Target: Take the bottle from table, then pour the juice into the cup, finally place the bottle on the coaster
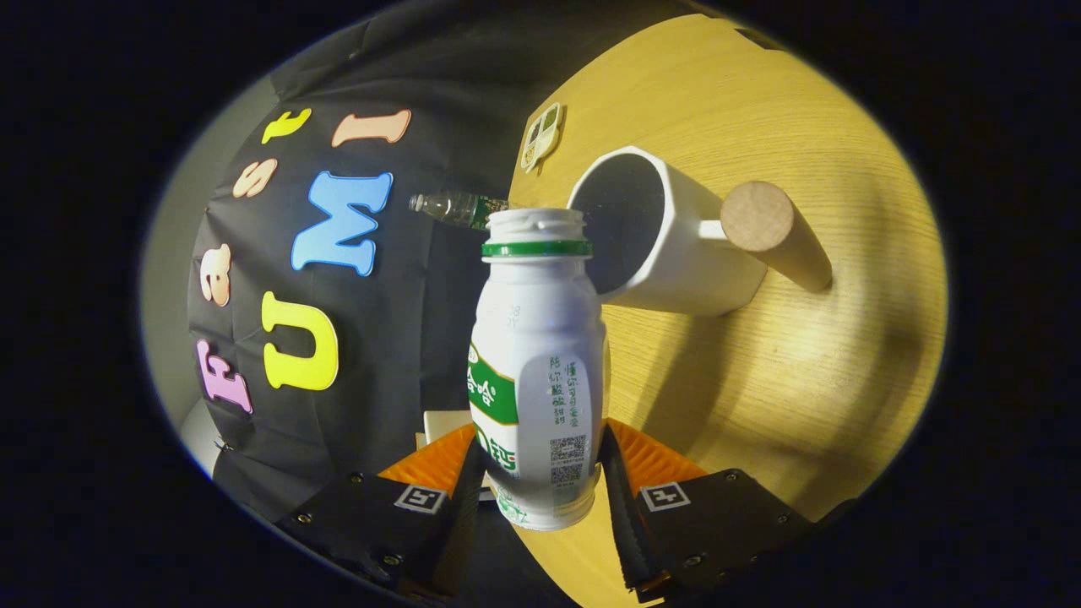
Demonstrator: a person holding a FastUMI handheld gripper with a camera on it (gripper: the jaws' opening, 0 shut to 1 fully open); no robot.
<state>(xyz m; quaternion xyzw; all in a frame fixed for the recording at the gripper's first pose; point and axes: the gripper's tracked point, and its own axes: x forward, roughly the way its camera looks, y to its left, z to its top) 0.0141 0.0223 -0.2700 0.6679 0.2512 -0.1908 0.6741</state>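
My gripper (540,473) is shut on a white juice bottle (537,363) with a green neck ring and a green label, both fingers pressing on its lower body. The view is rolled sideways, so the bottle is tilted toward the cup. The bottle's open mouth sits right at the rim of a white cup (667,245), which stands on the wooden table (811,363) just beyond the fingers. The cup has a round wooden handle (773,232) and its inside looks dark. No stream of juice is visible. A pale square thing (443,422), perhaps the coaster, peeks out behind my left finger.
A clear plastic bottle (456,208) with a green label lies at the table's far edge, beyond the juice bottle's mouth. A small pale tag with dark squares (543,135) lies on the table near it. The black cloth wall stands past the table's edge.
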